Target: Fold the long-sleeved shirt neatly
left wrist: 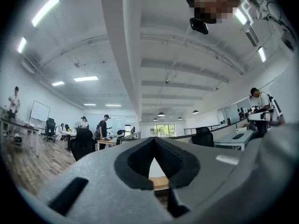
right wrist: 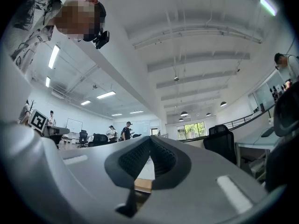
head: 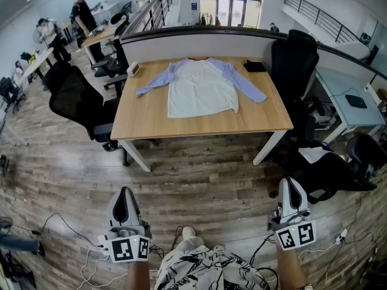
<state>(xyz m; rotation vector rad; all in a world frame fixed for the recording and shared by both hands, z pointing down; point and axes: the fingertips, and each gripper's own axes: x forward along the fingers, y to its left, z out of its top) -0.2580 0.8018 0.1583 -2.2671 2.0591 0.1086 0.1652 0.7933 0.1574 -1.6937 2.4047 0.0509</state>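
Lying flat on the far bench [head: 151, 122], the long-sleeved shirt [head: 202, 86] is well apart from the near left gripper [head: 125, 193] and right gripper [head: 291, 183] in the head view, and the left gripper view, then the right gripper view, show jaws together with nothing between.

table [head: 145, 125] | on it: shirt [head: 202, 86] spread flat, black item [head: 254, 66], white box [head: 133, 69]

Shirt [head: 202, 86]: centred on tabletop [head: 151, 122], ahead of me. Pad [head: 254, 66]: behind its right sleeve, far corner. Box [head: 133, 69]: far left edge.
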